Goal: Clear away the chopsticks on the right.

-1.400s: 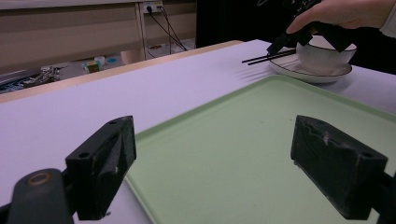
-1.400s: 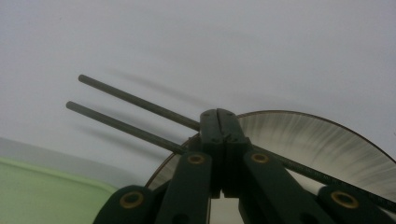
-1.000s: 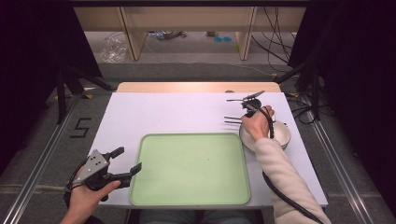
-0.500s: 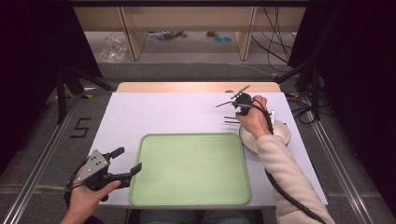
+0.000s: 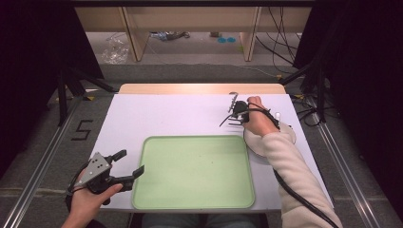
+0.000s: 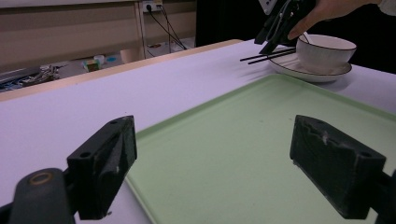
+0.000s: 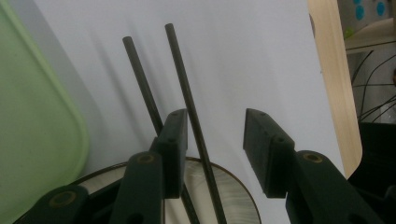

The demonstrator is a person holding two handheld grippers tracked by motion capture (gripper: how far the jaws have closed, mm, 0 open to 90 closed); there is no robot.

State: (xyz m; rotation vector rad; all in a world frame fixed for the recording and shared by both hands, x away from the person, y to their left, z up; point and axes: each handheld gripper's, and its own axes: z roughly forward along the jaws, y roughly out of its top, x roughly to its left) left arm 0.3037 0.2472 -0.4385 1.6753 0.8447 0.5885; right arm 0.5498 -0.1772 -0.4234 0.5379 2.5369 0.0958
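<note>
Two black chopsticks [image 7: 187, 93] lie side by side, their near ends on the rim of a white plate [image 7: 231, 186] and their far ends on the white table. My right gripper [image 7: 215, 116] hovers just over them with its jaws having just been opening; one stick runs between the jaws untouched, and the other passes behind the left jaw. In the high view the right gripper [image 5: 228, 110] is right of centre, by the chopsticks [image 5: 233, 124]. My left gripper [image 5: 129, 162] rests open and empty at the tray's near left corner.
A pale green tray [image 5: 190, 175] lies empty in the middle of the white table cover. A white bowl [image 6: 324, 51] stands on the plate [image 6: 310, 74] at the right. A wooden strip [image 5: 199, 88] borders the far edge, with cables and floor beyond it.
The right hand has drifted a little left, away from the bowl, and its jaws have spread apart over the chopsticks. The left hand has stayed put.
</note>
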